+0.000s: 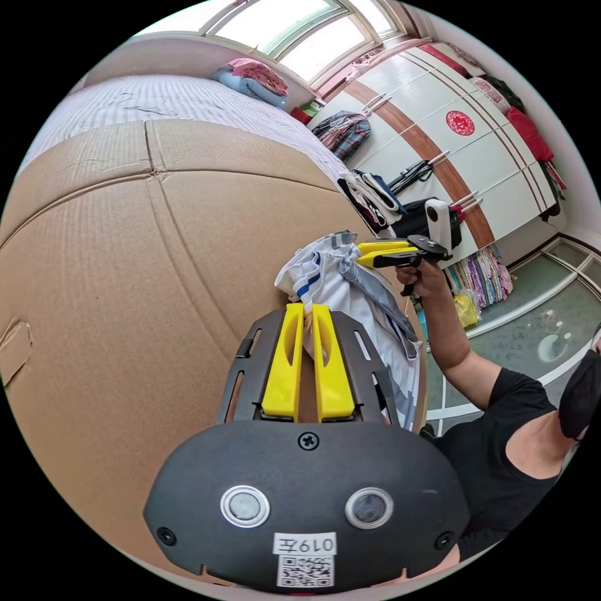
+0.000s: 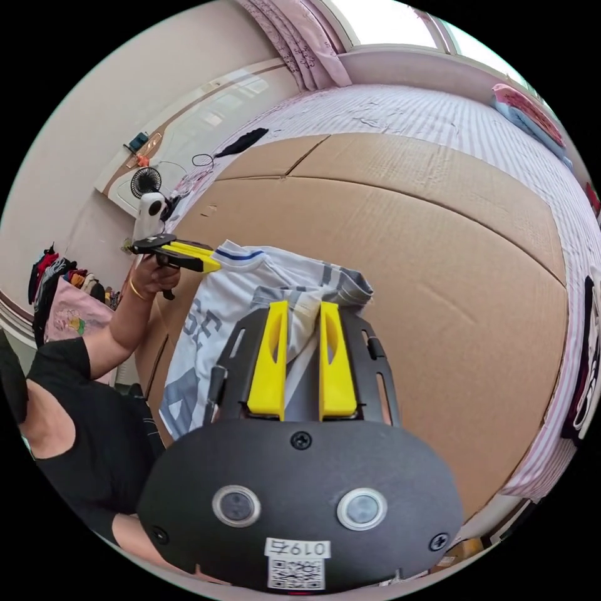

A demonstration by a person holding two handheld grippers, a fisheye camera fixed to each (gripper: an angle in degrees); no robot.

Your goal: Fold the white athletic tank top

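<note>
The white tank top [image 1: 350,294], with blue trim and grey print, hangs bunched between both grippers above a cardboard sheet [image 1: 156,282]. In the left gripper view my left gripper [image 1: 307,308] is shut on one upper edge of it. A hand holds the right gripper [image 1: 360,253] shut on the other edge just beyond. In the right gripper view my right gripper [image 2: 303,305] pinches the grey-trimmed edge of the tank top [image 2: 213,313]. There the left gripper [image 2: 216,264] grips the blue-trimmed corner, and the body of the garment drapes down toward the person.
The cardboard sheet [image 2: 438,250] covers a striped bed [image 1: 156,100] with folded bedding by the window. White wardrobe doors [image 1: 451,144] with hanging clothes stand beyond the bed's edge. The person's arm [image 1: 451,332] reaches over the edge. A small fan [image 2: 145,181] sits on a far shelf.
</note>
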